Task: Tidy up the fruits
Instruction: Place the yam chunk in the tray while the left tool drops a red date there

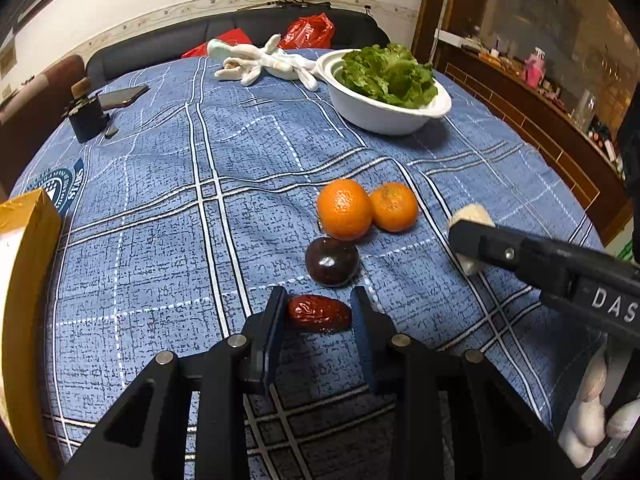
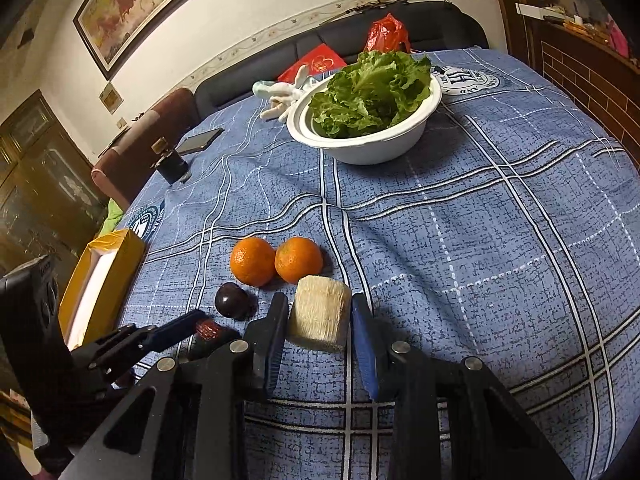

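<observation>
Two oranges (image 1: 345, 208) (image 1: 394, 206) sit side by side on the blue checked tablecloth, with a dark plum (image 1: 332, 261) just in front of them. My left gripper (image 1: 319, 312) is shut on a wrinkled red date (image 1: 319, 313) lying on the cloth. My right gripper (image 2: 320, 318) is shut on a pale fibrous cylinder, a sugarcane piece (image 2: 320, 314), right of the oranges (image 2: 253, 261) (image 2: 298, 260) and plum (image 2: 232, 300). The right gripper also shows in the left wrist view (image 1: 472, 240).
A white bowl (image 1: 376, 114) of lettuce stands at the back right. White gloves (image 1: 264, 62), a phone (image 1: 122, 95) and a small black device (image 1: 86, 116) lie at the back. A yellow box (image 1: 24, 264) stands at the left edge.
</observation>
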Motion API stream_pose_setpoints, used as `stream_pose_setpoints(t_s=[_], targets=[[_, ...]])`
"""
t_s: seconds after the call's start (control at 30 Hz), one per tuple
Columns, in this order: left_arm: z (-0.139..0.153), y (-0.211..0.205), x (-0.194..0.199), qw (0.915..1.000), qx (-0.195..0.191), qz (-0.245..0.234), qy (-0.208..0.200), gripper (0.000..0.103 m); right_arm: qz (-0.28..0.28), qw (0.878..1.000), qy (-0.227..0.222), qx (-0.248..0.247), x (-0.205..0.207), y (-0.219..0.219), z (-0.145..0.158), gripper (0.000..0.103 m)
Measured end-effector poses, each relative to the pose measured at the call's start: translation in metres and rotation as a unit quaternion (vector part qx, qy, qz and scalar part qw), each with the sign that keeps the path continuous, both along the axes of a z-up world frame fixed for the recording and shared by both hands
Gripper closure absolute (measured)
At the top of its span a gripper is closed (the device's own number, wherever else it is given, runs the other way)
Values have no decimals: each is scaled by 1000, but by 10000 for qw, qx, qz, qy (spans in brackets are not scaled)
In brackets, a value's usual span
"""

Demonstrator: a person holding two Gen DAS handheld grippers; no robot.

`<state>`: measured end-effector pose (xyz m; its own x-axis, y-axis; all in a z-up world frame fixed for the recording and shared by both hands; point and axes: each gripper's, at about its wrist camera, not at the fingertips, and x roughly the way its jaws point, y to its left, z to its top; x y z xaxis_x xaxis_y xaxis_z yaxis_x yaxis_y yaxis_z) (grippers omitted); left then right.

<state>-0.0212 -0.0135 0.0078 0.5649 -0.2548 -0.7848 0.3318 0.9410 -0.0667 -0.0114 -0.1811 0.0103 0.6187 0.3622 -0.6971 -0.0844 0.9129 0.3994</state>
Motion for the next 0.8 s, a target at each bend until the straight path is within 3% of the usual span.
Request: stream_pose_setpoints(t_s=[0.13, 0.4, 0.67, 0.8], targets=[[6, 9, -1, 9998, -118, 143, -53, 72, -22, 10000, 56, 5, 1, -1, -2, 69], [43, 63, -32, 9949, -746, 617, -289, 72, 68, 10000, -48, 33, 0, 2, -2, 69], [55, 163, -71, 9762, -1251, 1726, -399, 72, 78, 9998, -115, -157, -5, 15, -6, 69], [65, 222, -102, 9655, -1245, 2213, -582, 72, 61, 9991, -221, -346, -11, 23, -4, 69]])
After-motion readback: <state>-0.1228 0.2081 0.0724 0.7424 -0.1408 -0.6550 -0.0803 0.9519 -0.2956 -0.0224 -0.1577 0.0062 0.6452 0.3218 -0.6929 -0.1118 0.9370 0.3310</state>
